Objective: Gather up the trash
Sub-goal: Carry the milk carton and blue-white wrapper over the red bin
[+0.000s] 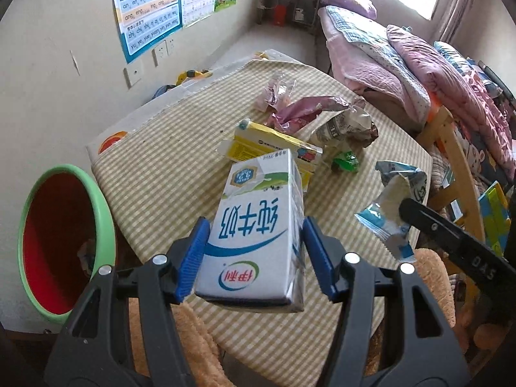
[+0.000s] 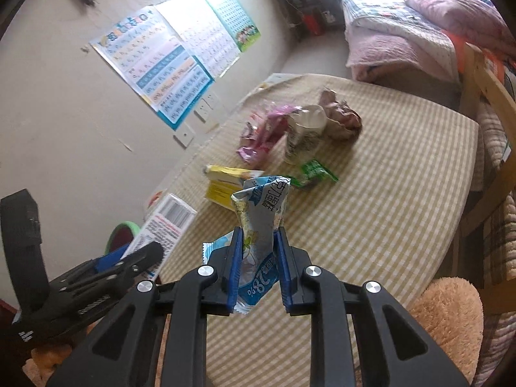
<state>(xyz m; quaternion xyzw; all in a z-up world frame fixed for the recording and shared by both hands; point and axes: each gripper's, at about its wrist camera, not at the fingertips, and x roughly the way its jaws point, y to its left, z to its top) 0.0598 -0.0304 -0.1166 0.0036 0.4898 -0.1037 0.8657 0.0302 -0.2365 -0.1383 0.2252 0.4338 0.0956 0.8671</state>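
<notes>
The left gripper (image 1: 254,254) is clamped on a milk carton (image 1: 258,225), its blue pads (image 1: 193,258) pressed against the carton's two sides, holding it clear above the table (image 1: 161,161). The right gripper (image 2: 258,264) is pinched nearly closed on a blue snack wrapper (image 2: 261,222), which sticks up crumpled between its pads and hangs off the table too. To the left of the left gripper, below table level, stands a green-rimmed bin (image 1: 106,213) with a red inside. Ahead of both grippers, more trash lies on the table: a yellow box (image 1: 274,143), a green wrapper (image 1: 346,161), a paper cup (image 2: 304,135), and pink wrappers (image 1: 300,109) beyond.
</notes>
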